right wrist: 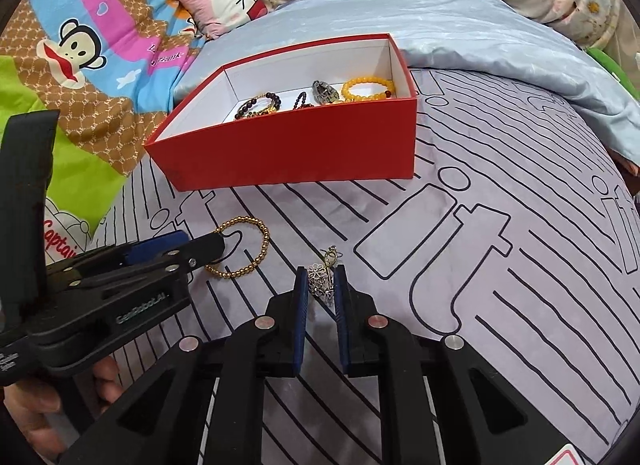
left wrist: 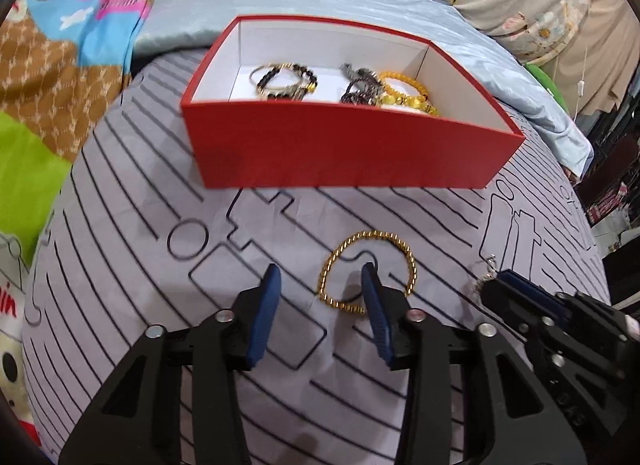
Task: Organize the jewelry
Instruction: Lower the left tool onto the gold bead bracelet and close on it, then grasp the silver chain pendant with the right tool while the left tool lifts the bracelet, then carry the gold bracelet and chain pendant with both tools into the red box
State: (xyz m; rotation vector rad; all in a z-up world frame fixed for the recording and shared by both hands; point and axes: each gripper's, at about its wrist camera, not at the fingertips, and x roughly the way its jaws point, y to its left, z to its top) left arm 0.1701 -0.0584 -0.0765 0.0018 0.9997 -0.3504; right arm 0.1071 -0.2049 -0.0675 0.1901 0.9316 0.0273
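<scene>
Left gripper (left wrist: 320, 277) just in front of red box (left wrist: 340, 149), tongs apart, straddling near rim of gold bracelet (left wrist: 368, 271) on bedsheet (left wrist: 140, 225), not pinching yet, guessing lining up grab. Right gripper (right wrist: 322, 285), further right of box front, clamped on silver flower chain (right wrist: 322, 283), probably ready for lift into box.

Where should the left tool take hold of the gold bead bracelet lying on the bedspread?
Grip the near-left arc of the gold bead bracelet, coming down from above. It lies flat as an open ring, and the left tool already has one finger inside the loop, one outside.
</scene>
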